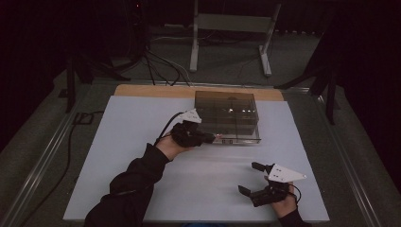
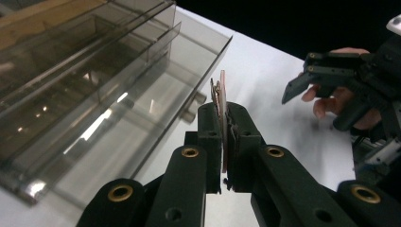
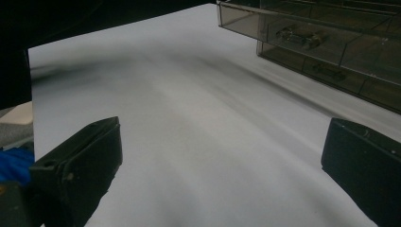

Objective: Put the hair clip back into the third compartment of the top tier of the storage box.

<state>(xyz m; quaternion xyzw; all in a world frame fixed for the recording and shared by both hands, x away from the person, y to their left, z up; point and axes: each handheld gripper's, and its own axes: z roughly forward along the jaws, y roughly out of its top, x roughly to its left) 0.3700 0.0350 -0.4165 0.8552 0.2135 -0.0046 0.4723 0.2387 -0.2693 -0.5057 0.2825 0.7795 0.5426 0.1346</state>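
A smoked clear plastic drawer box (image 1: 227, 113) stands at the far middle of the white tabletop (image 1: 142, 142). My left gripper (image 1: 213, 138) is at the box's front left corner, shut on a thin flat pinkish piece (image 2: 221, 92) that sticks up edge-on between the pads. In the left gripper view the box (image 2: 94, 94) lies close on the left, with a drawer front and its knob (image 2: 191, 109) just beside the piece. My right gripper (image 1: 248, 178) rests near the table's front right, its jaws wide open with nothing between them (image 3: 222, 156).
The box's lower drawers (image 3: 331, 42) hold small metal parts. A wooden strip (image 1: 156, 91) runs along the table's far edge. Beyond it stand a metal frame (image 1: 227, 28) and floor cables (image 1: 161, 66). A cable trails off the table's left side (image 1: 85, 118).
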